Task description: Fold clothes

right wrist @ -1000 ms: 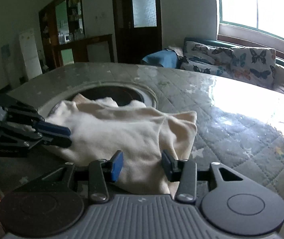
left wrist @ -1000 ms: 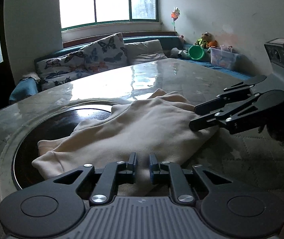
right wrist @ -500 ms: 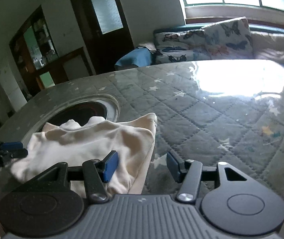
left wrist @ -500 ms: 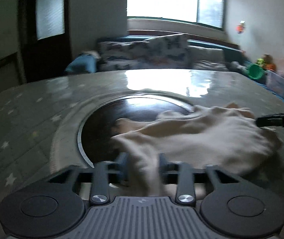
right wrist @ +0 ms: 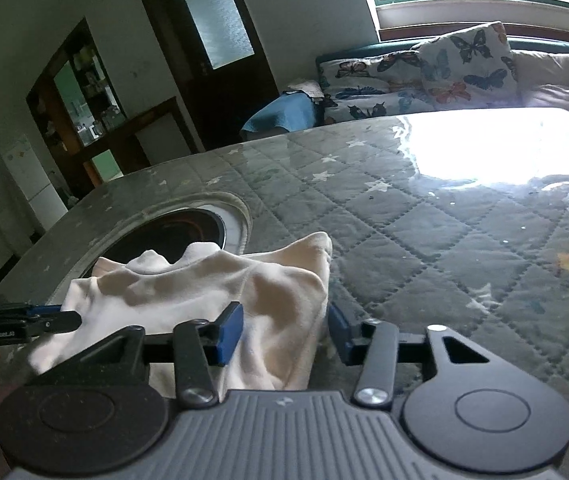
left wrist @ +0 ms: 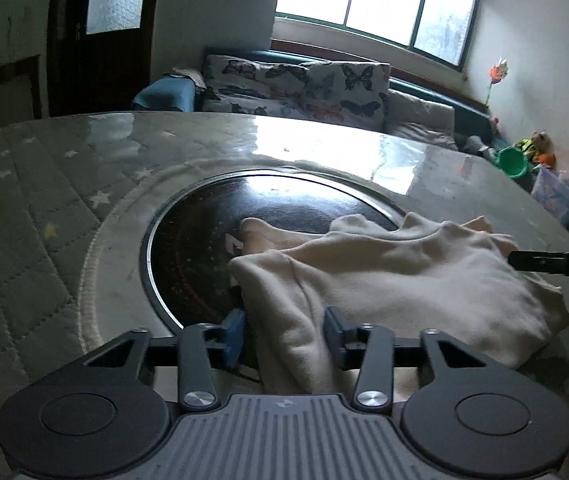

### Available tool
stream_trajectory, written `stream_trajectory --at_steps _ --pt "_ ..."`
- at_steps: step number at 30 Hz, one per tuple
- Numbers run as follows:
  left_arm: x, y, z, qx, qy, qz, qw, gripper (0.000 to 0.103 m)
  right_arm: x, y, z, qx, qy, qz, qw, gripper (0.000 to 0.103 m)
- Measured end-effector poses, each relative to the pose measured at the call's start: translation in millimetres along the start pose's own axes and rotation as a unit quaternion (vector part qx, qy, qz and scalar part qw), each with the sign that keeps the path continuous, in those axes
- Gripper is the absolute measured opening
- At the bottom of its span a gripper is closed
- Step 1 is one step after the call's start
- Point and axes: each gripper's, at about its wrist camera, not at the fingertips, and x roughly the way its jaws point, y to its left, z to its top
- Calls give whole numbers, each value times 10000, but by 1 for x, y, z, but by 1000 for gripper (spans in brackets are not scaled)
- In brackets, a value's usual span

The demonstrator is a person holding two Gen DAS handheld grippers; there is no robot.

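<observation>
low in the middle of both frames, the cream top [left wrist: 396, 280] lies bunched on the table [left wrist: 44, 208] while the left gripper [left wrist: 284, 332] and right gripper [right wrist: 284, 332] are closing on its near edge, not yet pinching, so next they likely squeeze and lift.
</observation>
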Motion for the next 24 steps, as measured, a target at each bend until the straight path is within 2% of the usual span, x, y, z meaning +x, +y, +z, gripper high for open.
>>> stream_trajectory --at_steps 2,4,7,17,24 --pt "1 0 1 -97 18 -113 9999 26 1 -1 0 95 40 99 9999 28" --pt "2 1 2 -257 36 -192 9995 22 3 -2 0 207 79 198 9996 18" --pt "1 0 5 -362 32 -205 9991 19 -1 -2 -1 302 2 253 9992 12" --pt "-20 -38 35 42 -309 -640 9975 17 -38 4 -1 434 -479 377 9972 10" --pt "-9 -79 58 355 -250 -991 9941 17 -73 -15 4 497 -795 -18 9956 10"
